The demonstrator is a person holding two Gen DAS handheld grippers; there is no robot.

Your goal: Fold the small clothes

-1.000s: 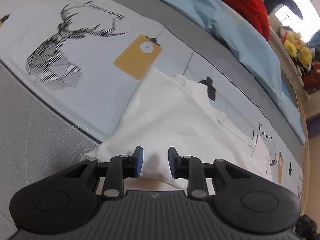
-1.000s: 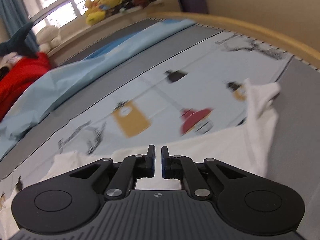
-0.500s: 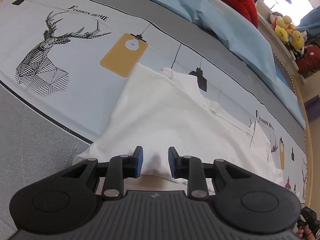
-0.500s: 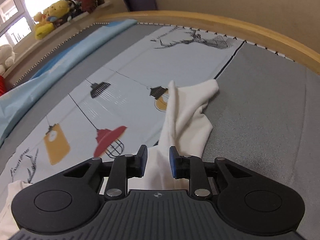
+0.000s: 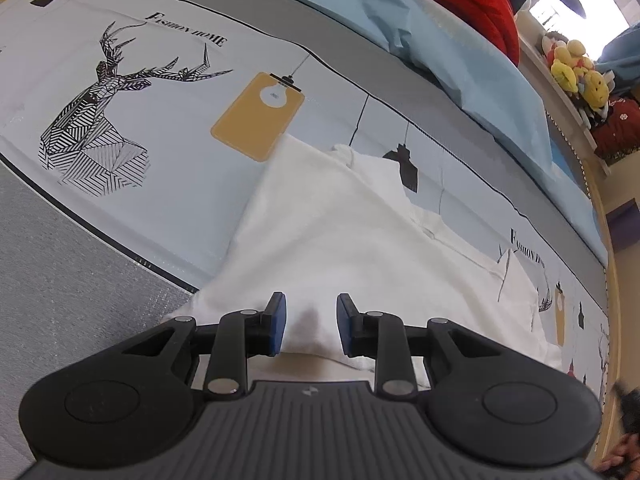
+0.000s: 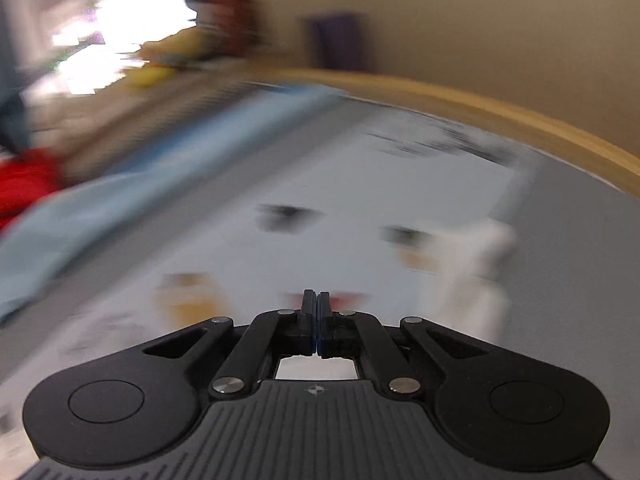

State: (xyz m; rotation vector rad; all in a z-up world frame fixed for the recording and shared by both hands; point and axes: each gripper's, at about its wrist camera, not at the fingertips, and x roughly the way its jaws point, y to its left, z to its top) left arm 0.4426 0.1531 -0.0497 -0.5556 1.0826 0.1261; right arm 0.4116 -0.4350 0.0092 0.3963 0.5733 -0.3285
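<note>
A small white garment point(image 5: 332, 236) lies spread on the printed bedsheet point(image 5: 168, 168), its near hem just under my left gripper point(image 5: 310, 322). The left gripper is open, its blue-padded fingers straddling a fold of the hem without closing on it. In the right wrist view, heavily blurred, my right gripper point(image 6: 316, 312) has its fingers pressed together with nothing visible between them. A raised white part of the garment point(image 6: 480, 264) stands to its right, apart from the fingers.
A light blue blanket point(image 5: 440, 52) and a red cloth point(image 5: 480, 4) lie at the far side of the bed. Plush toys point(image 5: 576, 68) sit on a shelf. A wooden bed edge point(image 6: 520, 120) curves along the right. Grey mattress fabric point(image 5: 60, 280) lies at the left.
My right gripper went from slightly open over the white sleeve to shut, and it swung left away from the cloth, blurring the view. The left gripper stayed open at the hem.
</note>
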